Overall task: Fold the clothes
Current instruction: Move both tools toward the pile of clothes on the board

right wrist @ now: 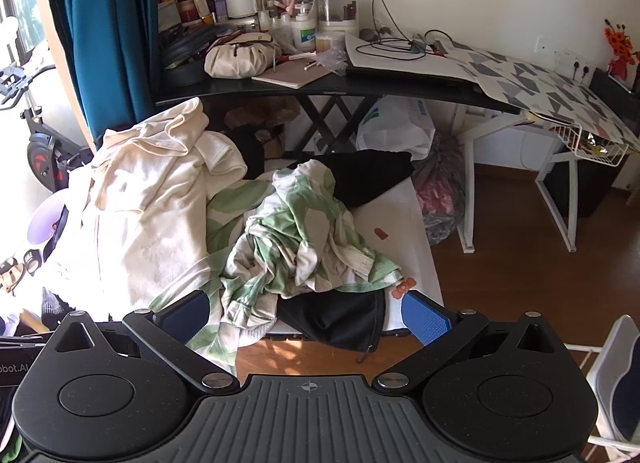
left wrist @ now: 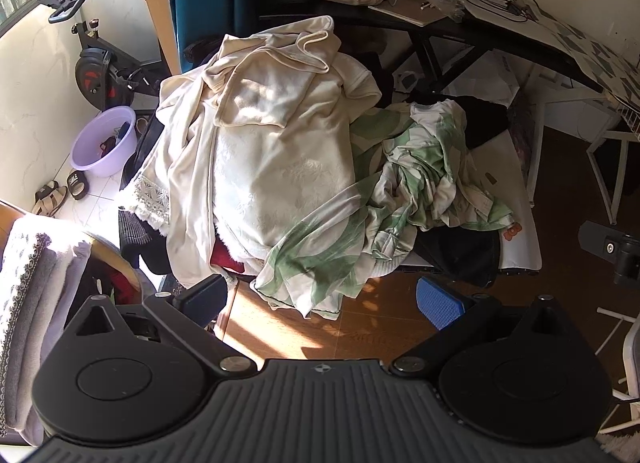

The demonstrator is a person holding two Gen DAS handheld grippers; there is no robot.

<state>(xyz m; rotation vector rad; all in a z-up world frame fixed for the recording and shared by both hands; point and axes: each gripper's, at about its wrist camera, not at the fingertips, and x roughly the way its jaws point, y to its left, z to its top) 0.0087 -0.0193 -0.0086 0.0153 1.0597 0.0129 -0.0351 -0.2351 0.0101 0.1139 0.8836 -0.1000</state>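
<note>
A heap of clothes covers a low white-topped table (right wrist: 404,231). Cream garments (left wrist: 260,135) (right wrist: 148,199) are piled high on its left. A crumpled green-and-white patterned garment (left wrist: 404,187) (right wrist: 296,231) spills over the front edge. Black clothing (right wrist: 344,319) hangs off the near edge, and another black piece (right wrist: 368,175) lies at the back. My left gripper (left wrist: 320,301) is open above the wooden floor, just short of the green garment's hem. My right gripper (right wrist: 306,317) is open, level with the table's front edge, holding nothing.
A black desk (right wrist: 360,89) crowded with cosmetics, a cream pouch (right wrist: 240,57) and cables stands behind the pile. A white frame table (right wrist: 560,167) is to the right. An exercise bike (left wrist: 100,75), a purple basin (left wrist: 106,141) and sandals are on the left. White chair (right wrist: 612,375) near right.
</note>
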